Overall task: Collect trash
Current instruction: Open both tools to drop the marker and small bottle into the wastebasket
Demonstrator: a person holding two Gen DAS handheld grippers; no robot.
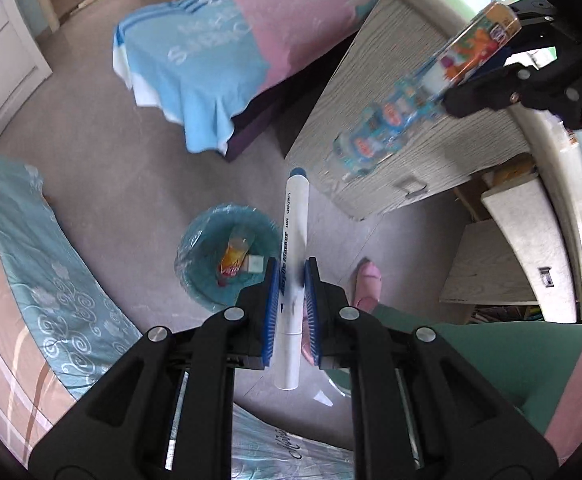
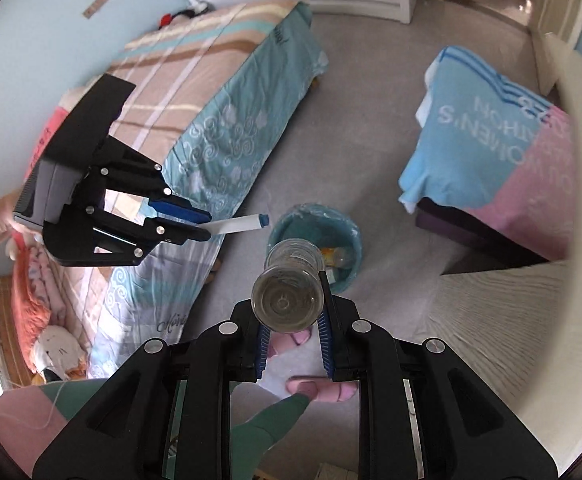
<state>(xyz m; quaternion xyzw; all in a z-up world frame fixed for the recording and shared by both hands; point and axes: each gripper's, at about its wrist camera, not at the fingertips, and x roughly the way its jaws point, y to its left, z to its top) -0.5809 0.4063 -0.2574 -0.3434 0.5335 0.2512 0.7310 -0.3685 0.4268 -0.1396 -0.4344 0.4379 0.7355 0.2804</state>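
bin (image 2: 315, 216) between beds (floor), trash (image 1: 235, 258) inside

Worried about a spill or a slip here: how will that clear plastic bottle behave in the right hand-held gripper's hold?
The plastic bottle looks empty, so probably light. Its smooth round wall sits between the right hand-held gripper's pads near one end, so it may swing or slip. Dropped outside the bin, it would likely roll.

bottle (image 1: 407, 96) motion-blurred, bin (image 1: 195, 272) contents indistinct
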